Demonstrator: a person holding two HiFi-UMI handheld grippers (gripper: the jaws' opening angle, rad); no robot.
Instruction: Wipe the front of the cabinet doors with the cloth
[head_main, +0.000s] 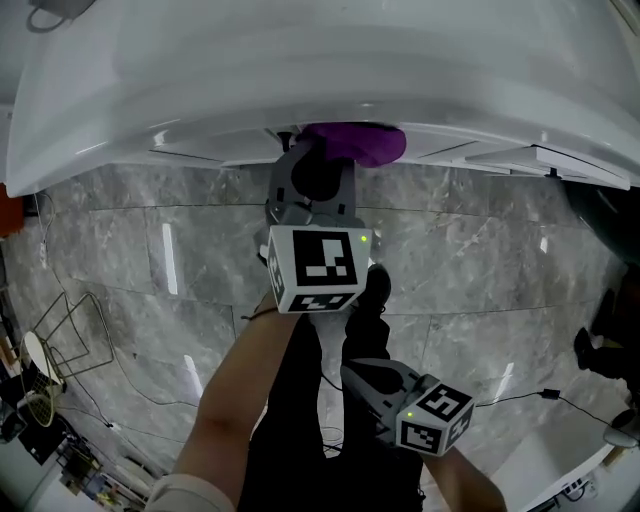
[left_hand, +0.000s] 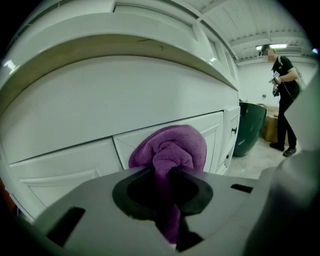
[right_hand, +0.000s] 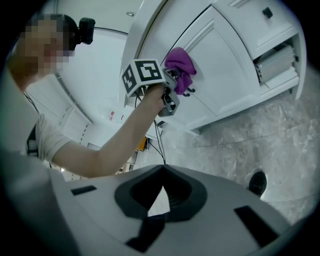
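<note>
The left claw (left_hand: 165, 172) pinches the cloth (left_hand: 172, 147) against the door (left_hand: 65, 167); the right claw (right_hand: 161, 170) is pressed together, empty.

Bunched purple cloth (left_hand: 172, 150) against white cabinet doors (left_hand: 70, 162)

Under you lies a grey marbled tile floor (head_main: 480, 260), glossy enough to carry pale streaks of reflected light (head_main: 170, 258). The white cabinet (head_main: 300, 90) runs along its far edge, with panelled doors and drawers in a row. At your left a wire rack (head_main: 72, 338) stands on the floor among thin black cables (head_main: 130, 370). Past the cabinet's end a dark green bin (left_hand: 252, 127) stands beside a cardboard box (left_hand: 271, 127), with a white wall (left_hand: 255, 75) behind them. A strip light (left_hand: 275, 46) glows on the ceiling there, and a person in dark clothes (left_hand: 287, 80) stands near the box.
</note>
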